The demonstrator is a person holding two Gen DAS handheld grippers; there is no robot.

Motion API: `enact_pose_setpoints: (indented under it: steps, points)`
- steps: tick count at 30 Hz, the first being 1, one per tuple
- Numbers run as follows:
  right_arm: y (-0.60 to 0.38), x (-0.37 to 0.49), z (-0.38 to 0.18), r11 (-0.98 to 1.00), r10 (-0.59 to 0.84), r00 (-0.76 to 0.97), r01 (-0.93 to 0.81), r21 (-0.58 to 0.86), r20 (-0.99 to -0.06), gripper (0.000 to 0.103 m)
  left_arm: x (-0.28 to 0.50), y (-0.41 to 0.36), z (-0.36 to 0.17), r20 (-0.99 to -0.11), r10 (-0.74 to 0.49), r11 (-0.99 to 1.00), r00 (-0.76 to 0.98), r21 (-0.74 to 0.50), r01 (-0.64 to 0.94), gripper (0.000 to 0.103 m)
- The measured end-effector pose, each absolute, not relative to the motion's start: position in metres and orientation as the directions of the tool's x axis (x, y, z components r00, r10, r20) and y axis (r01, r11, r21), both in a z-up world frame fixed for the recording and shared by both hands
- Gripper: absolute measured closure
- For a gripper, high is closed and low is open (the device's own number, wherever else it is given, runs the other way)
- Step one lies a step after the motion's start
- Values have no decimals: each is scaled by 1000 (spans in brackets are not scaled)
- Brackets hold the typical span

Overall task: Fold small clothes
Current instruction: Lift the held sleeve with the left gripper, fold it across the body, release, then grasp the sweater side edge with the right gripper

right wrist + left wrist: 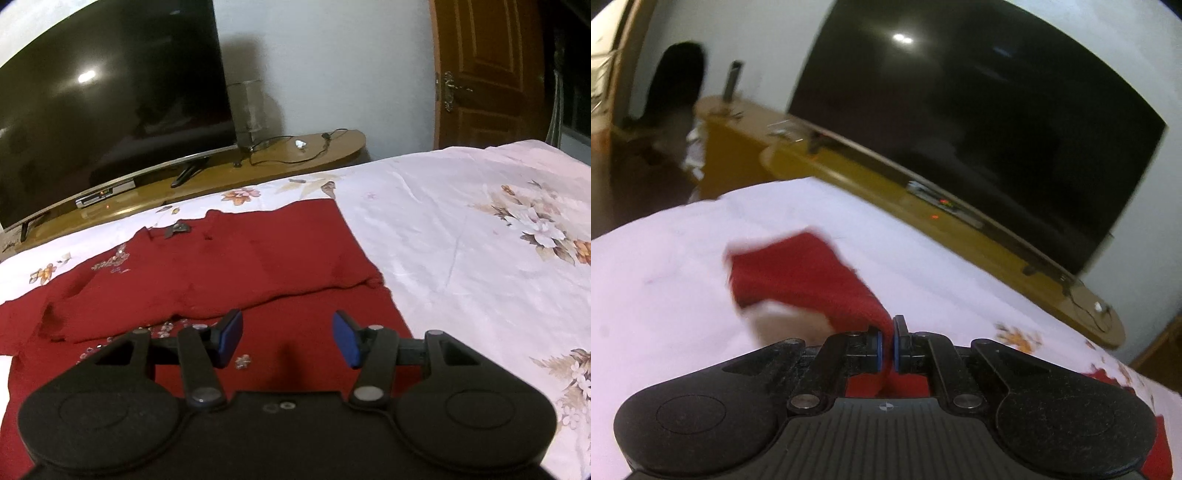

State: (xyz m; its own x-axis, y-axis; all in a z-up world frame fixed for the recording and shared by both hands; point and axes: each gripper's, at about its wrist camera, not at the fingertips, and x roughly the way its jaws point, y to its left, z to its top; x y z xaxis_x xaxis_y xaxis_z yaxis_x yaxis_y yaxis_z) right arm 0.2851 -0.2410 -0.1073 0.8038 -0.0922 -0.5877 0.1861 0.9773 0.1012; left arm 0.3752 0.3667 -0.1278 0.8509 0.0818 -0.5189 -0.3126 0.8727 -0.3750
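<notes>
Nearest in the left wrist view, the left black two-finger gripper (887, 341) has its blue-padded jaws pressed together on a pinch of the dark red cloth garment (798, 273). From the pinch the fabric rises ahead and to the left as a lifted, blurred flap clear of the white floral bedsheet (665, 266), with more red showing under the gripper body and at the lower right edge. In the right wrist view, the right black two-finger gripper (288, 338) hovers over the same garment (229, 258) with its jaws standing apart and nothing between the blue pads (231, 338); whether the fingertips touch the cloth below cannot be told. The garment lies spread on the bedsheet (461, 229), with one layer folded over so that a creased edge runs across just ahead of the fingers, and small pale embroidered flowers scattered over its left part. A small dark grey object (177, 229) lies near the garment's far edge; what it is cannot be made out. Beyond the bed stands a long, curved, yellow-brown wooden console (295, 155) carrying a large black flat-screen television (110, 103), a silver set-top box (103, 197) beneath the screen, and a loose black cable (288, 147). Farthest right is a brown panelled wooden door (487, 74) with a metal handle.
</notes>
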Motion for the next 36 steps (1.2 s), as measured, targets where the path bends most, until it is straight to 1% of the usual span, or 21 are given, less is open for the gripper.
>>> enact_pose_setpoints:
  steps: [5, 9, 13, 21, 23, 24, 26, 27, 29, 30, 31, 33, 34, 36]
  points:
    - [-260, 279, -109, 974, -97, 806, 197, 110, -584, 49, 396, 305, -113, -505, 3, 928, 863, -320, -190, 98]
    - [-279, 275, -112, 967, -107, 803, 222, 127, -587, 49, 412, 247, -109, -514, -65, 953, 855, -285, -99, 98]
    - [-296, 271, -114, 963, -111, 799, 233, 135, -591, 49, 427, 188, -114, -531, -135, 961, 836, -276, -19, 98]
    - [-327, 266, -118, 958, -106, 794, 243, 151, -599, 49, 438, 69, -112, -530, -251, 959, 810, -253, 131, 98]
    - [-334, 266, -121, 957, -104, 789, 246, 156, -605, 49, 444, 40, -116, -555, -270, 959, 787, -226, 170, 98]
    - [-337, 266, -123, 956, -101, 786, 247, 159, -610, 48, 448, 23, -121, -587, -280, 959, 760, -208, 193, 98]
    - [-342, 268, -125, 955, -91, 778, 246, 168, -621, 48, 459, -5, -140, -678, -299, 954, 672, -187, 236, 97]
    - [-343, 269, -125, 954, -82, 776, 242, 175, -626, 47, 460, -19, -150, -716, -279, 957, 639, -155, 244, 97]
    - [-344, 273, -125, 955, -57, 775, 227, 193, -630, 46, 444, -30, -146, -688, -237, 965, 686, -82, 251, 97]
    - [-343, 276, -123, 956, -43, 778, 215, 201, -627, 44, 437, -29, -141, -677, -240, 965, 696, -86, 249, 92]
    - [-342, 278, -121, 957, -29, 784, 201, 209, -621, 43, 431, -22, -136, -670, -250, 965, 699, -116, 234, 87]
    - [-338, 284, -118, 955, 8, 795, 173, 240, -607, 42, 416, 0, -126, -638, -236, 972, 733, -162, 172, 64]
    - [-335, 289, -117, 951, 35, 799, 159, 266, -601, 42, 408, 15, -121, -622, -203, 978, 756, -163, 129, 61]
    - [-328, 301, -114, 933, 107, 807, 120, 338, -581, 42, 387, 46, -115, -603, -145, 983, 784, -178, 44, 61]
